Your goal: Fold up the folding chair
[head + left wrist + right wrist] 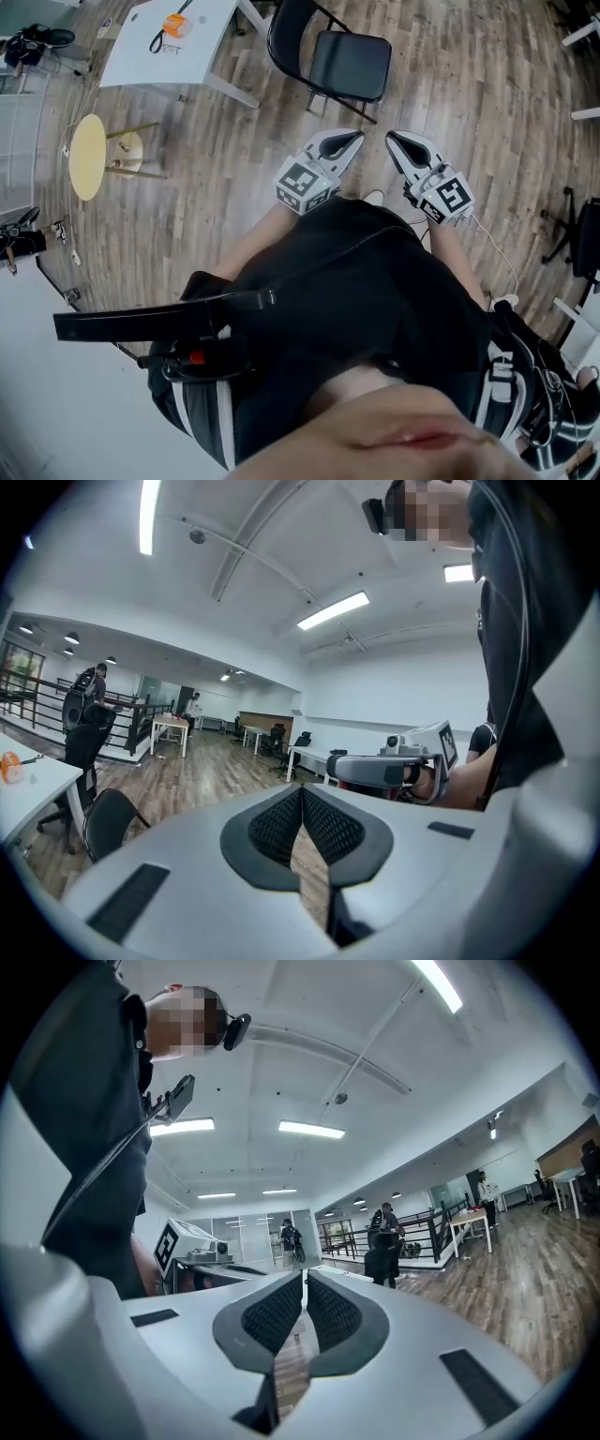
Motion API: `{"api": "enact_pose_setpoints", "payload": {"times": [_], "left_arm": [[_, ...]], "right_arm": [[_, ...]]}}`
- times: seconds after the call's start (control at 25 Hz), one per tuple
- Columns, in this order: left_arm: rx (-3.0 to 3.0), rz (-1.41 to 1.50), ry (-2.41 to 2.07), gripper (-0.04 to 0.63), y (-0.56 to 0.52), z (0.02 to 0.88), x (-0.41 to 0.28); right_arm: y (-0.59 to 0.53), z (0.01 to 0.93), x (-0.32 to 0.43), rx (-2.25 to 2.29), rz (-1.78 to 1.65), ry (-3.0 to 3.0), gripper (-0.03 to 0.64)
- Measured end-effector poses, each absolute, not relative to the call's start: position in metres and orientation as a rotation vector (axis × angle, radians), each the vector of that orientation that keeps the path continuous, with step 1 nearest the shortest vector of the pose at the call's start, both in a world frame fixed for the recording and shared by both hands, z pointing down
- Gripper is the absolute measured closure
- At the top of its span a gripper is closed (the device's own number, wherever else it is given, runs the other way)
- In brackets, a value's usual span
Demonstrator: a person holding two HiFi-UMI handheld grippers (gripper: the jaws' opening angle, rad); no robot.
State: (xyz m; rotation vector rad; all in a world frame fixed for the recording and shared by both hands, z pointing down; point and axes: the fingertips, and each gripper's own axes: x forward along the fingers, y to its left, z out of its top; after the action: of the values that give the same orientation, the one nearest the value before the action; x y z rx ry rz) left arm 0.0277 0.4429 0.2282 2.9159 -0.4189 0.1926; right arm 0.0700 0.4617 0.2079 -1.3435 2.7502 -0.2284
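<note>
Unfolded and upright on the wooden floor (234,141): folding chair (342,61). Near the chair, short of its seat and not touching it: left gripper (349,141) and right gripper (394,141), both with jaws pressed together, empty. Just left of the chair: white table (173,42).

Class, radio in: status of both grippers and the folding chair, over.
Left gripper shut, empty. Right gripper shut, empty. Folding chair unfolded, ahead, untouched. Nothing seen blocking it.

left gripper (352,139), right gripper (394,139): white shells, black ribbed pads (279,825) | top (356,281): black, probably short-sleeved
</note>
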Motion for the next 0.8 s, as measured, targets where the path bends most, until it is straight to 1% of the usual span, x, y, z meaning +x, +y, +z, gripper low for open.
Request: {"api": "enact_pose_setpoints", "payload": {"times": [0.16,0.32,0.8], "left_arm": [[2.920,0.211,-0.434,0.591,0.444,0.228,0.038],[2.911,0.215,-0.452,0.591,0.431,0.230,0.034],[2.910,0.168,-0.375,0.591,0.336,0.232,0.004]], "right_arm": [[0.456,0.209,0.081,-1.315,-0.233,2.762,0.607],[0.443,0.210,0.077,-1.304,-0.250,2.772,0.607],[0.356,0.208,0.037,-1.397,-0.234,2.786,0.607]]}}
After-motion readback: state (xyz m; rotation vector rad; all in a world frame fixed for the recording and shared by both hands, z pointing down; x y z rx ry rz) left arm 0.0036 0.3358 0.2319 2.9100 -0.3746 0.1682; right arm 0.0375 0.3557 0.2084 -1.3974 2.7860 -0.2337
